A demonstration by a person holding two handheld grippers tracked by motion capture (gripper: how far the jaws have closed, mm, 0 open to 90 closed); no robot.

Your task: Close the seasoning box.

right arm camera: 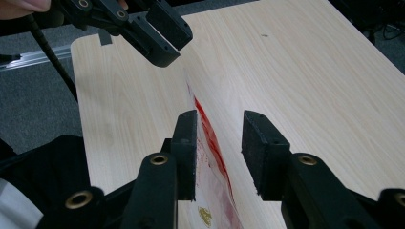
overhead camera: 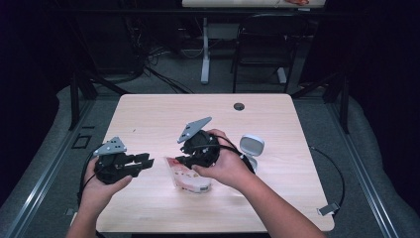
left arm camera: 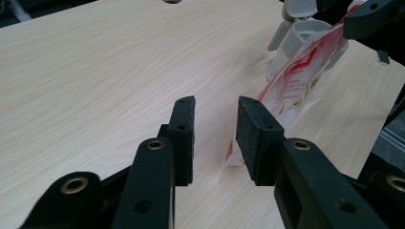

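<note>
A red-and-white plastic pouch (overhead camera: 190, 181) lies tilted on the light wooden table (overhead camera: 163, 114), near the front middle. My right gripper (overhead camera: 181, 159) hangs over the pouch's left end. In the right gripper view the pouch's thin red edge (right arm camera: 211, 139) runs up between the jaws of that gripper (right arm camera: 219, 152), which stand open with a clear gap. My left gripper (overhead camera: 148, 161) is a little to the left of the pouch, low over the table and pointing at it. Its jaws (left arm camera: 215, 138) are open and hold nothing; the pouch (left arm camera: 298, 81) rises just beyond its right pad.
A white-and-grey stand-like object (overhead camera: 251, 147) sits just right of the person's right hand and also appears behind the pouch (left arm camera: 293, 28). A dark grommet hole (overhead camera: 239, 106) marks the table's far side. A chair (overhead camera: 262, 44) and cables are on the floor beyond.
</note>
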